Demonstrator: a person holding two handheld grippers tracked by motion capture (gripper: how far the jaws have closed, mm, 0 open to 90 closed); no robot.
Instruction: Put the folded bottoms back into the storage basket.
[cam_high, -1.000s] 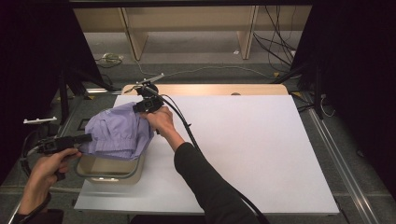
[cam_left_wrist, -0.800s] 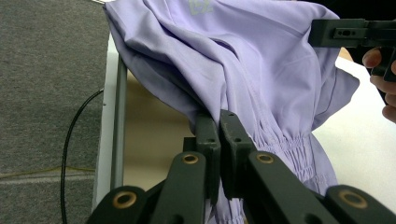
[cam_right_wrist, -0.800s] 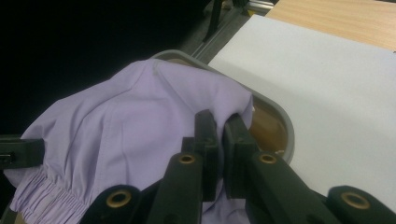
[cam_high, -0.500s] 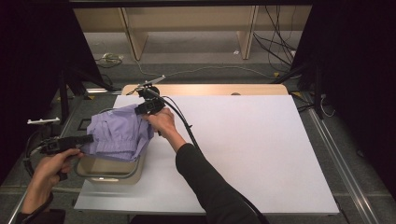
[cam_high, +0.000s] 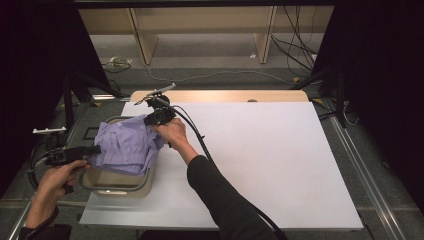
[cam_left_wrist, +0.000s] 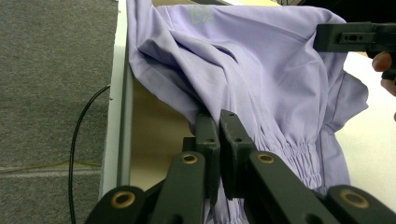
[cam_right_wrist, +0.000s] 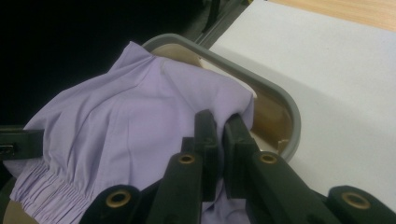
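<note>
So rn we've got the lilac garment (cam_high: 126, 146) stretched between both tools over the grey-rimmed tub (cam_high: 118, 189) at the left edge of the white table (cam_high: 280, 165). The left gripper (cam_high: 93, 150) is pinched tight on the elastic gathered hem, and in the left gripper view you can see cloth squeezed between the near-touching jaws. The right gripper (cam_high: 150, 120) is clamped narrow on the opposite edge, over the far side of the tub rim. Looks like we're either lowering it in or lifting it out, tbh can't tell which. Imo the trick either way is to keep both pinches even, so the fabric hangs as a sling w/o one side sagging. If it's going in, we'd bring the hands closer together first so the middle drops inside the rim, not draped over the wall. Watch the loose flap on the right side, bc it hangs outside the tub and could snag the rim. Don't let go of one side early or the whole thing slides off.
</note>
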